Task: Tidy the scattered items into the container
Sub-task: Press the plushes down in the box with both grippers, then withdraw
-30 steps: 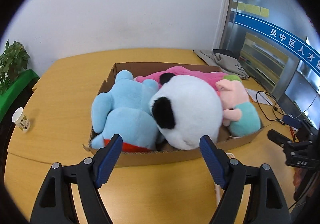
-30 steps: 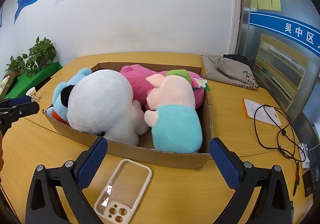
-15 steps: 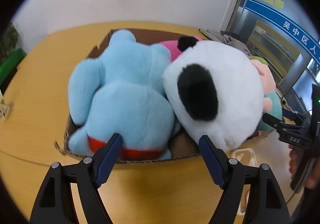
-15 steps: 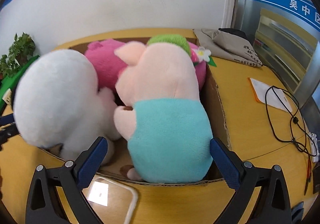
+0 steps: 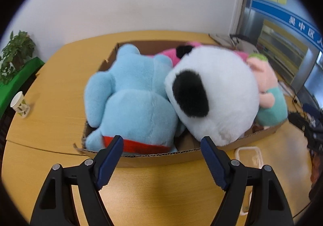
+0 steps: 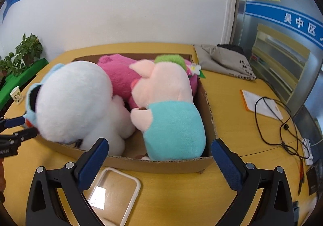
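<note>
A cardboard box on the wooden table holds several plush toys: a light blue one, a white panda, a magenta one and a pink pig in a teal shirt. My left gripper is open and empty, just in front of the box's near wall. My right gripper is open and empty at the box's near edge, in front of the pig.
A clear phone case lies on the table before the box. A paper cup stands at the far left near a plant. A grey bag, papers and a black cable lie to the right.
Both grippers went in close over the toys half a second ago and have since drawn back a little from the box. Both stayed open and empty.
</note>
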`<control>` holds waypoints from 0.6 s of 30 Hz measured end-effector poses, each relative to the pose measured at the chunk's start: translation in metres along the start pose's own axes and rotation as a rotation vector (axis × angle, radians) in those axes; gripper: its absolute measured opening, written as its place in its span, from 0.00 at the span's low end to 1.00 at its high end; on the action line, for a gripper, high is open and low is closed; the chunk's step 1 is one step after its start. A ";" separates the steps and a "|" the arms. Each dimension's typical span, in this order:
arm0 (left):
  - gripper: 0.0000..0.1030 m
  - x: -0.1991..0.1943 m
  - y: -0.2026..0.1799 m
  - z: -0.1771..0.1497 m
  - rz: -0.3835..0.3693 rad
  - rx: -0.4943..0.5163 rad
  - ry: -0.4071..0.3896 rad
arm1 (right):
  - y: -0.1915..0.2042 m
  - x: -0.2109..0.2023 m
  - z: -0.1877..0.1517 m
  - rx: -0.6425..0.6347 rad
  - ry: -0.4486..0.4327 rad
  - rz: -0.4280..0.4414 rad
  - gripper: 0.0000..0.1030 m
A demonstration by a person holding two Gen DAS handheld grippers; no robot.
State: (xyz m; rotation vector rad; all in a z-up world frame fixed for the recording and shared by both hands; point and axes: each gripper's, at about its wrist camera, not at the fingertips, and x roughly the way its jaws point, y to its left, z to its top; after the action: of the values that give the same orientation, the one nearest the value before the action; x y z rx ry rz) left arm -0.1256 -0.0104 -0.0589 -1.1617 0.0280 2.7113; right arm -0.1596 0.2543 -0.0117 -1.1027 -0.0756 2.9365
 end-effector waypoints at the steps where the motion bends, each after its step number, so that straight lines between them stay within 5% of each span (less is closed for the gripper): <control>1: 0.77 -0.011 -0.002 0.001 -0.001 -0.005 -0.024 | 0.002 -0.007 0.000 -0.006 -0.009 0.003 1.00; 10: 0.77 -0.062 -0.036 0.000 -0.065 -0.014 -0.099 | 0.012 -0.041 -0.002 -0.018 -0.050 0.009 1.00; 18: 0.77 -0.048 -0.055 -0.021 -0.132 0.005 -0.012 | 0.010 -0.043 -0.017 -0.030 -0.026 0.050 1.00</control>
State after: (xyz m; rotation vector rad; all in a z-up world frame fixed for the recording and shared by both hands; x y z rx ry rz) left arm -0.0682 0.0337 -0.0354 -1.1045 -0.0418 2.6017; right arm -0.1163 0.2443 0.0035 -1.0863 -0.0946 3.0037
